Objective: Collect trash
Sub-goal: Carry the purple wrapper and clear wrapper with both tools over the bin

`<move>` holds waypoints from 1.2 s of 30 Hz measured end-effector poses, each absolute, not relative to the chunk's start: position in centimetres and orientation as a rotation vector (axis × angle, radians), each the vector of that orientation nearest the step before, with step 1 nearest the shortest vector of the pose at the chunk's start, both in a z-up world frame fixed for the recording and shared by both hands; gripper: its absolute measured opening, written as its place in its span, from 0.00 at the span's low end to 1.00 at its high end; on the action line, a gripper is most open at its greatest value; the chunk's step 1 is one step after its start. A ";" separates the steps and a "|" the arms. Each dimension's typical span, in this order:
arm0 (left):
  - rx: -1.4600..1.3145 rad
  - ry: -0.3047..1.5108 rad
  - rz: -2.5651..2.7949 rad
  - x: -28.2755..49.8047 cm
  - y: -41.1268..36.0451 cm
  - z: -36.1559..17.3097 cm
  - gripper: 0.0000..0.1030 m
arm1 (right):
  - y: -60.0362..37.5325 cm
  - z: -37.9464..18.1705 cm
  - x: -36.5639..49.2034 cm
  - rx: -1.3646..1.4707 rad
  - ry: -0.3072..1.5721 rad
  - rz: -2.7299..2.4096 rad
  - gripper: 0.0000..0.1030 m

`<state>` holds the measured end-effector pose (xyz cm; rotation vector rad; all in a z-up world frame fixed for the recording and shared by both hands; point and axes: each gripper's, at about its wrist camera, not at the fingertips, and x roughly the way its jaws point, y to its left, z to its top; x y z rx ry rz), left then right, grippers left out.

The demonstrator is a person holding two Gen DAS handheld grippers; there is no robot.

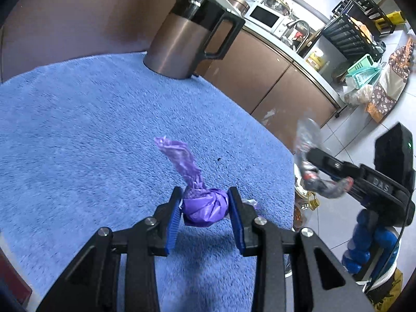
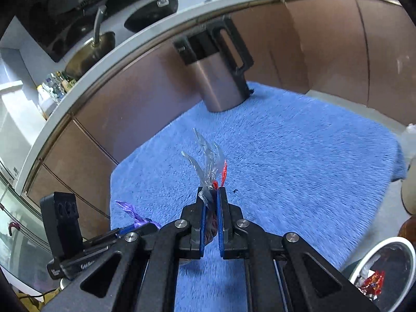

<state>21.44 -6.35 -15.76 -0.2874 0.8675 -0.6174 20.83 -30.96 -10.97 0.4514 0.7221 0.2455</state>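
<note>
My left gripper is shut on a knotted purple plastic bag, whose twisted tail sticks up, just above the blue towel. My right gripper is shut on a clear and red plastic wrapper above the towel. In the left wrist view the right gripper holds the wrapper off the towel's right edge. In the right wrist view the purple bag's tail and the left gripper show at the lower left. A white trash bin with a red wrapper inside stands at the lower right.
A steel kettle with a black handle stands at the towel's far end; it also shows in the right wrist view. Brown cabinets run behind. A microwave, a tap and racks are on the counter. A small black speck lies on the towel.
</note>
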 end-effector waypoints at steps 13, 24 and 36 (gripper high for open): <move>-0.201 0.714 -0.517 15.4 -4.1 -10.5 0.32 | -31.3 -5.9 10.7 0.370 0.579 0.151 0.07; -0.031 0.562 -0.469 10.5 -5.8 -6.6 0.32 | -31.8 -4.1 4.7 0.331 0.502 0.098 0.07; 0.089 0.536 -0.503 9.3 -10.3 -6.2 0.32 | -36.1 -5.3 1.3 0.381 0.477 -0.019 0.07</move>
